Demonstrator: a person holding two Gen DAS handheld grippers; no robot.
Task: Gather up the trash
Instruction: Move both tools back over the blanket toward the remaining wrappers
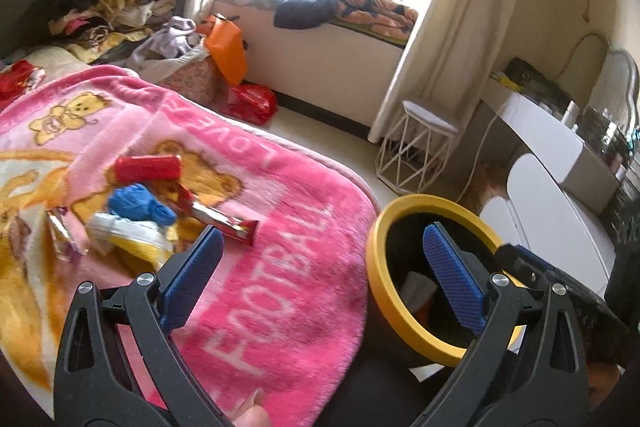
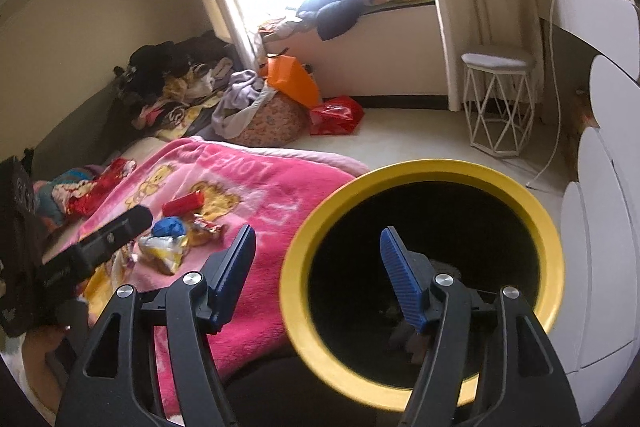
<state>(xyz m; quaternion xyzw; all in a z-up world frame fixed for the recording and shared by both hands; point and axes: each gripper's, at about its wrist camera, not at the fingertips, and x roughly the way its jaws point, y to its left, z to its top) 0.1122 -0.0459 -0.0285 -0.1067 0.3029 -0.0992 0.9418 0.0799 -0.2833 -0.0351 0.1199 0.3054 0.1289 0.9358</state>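
Two open grippers (image 1: pixel 324 259) (image 2: pixel 318 255), one bin (image 2: pixel 420 171)

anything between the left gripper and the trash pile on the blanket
Nothing visible. The left gripper is open and empty, and only bare pink blanket lies between it and the trash pile.

Black gripper (image 1: pixel 322 259) frames, ribbed blue pads (image 1: pixel 452 267), silver screws (image 1: pixel 145 279)

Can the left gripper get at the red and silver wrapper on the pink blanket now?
Probably yes. The left gripper is open and empty, and the red and silver wrapper lies uncovered on the pink blanket just beyond its left finger.
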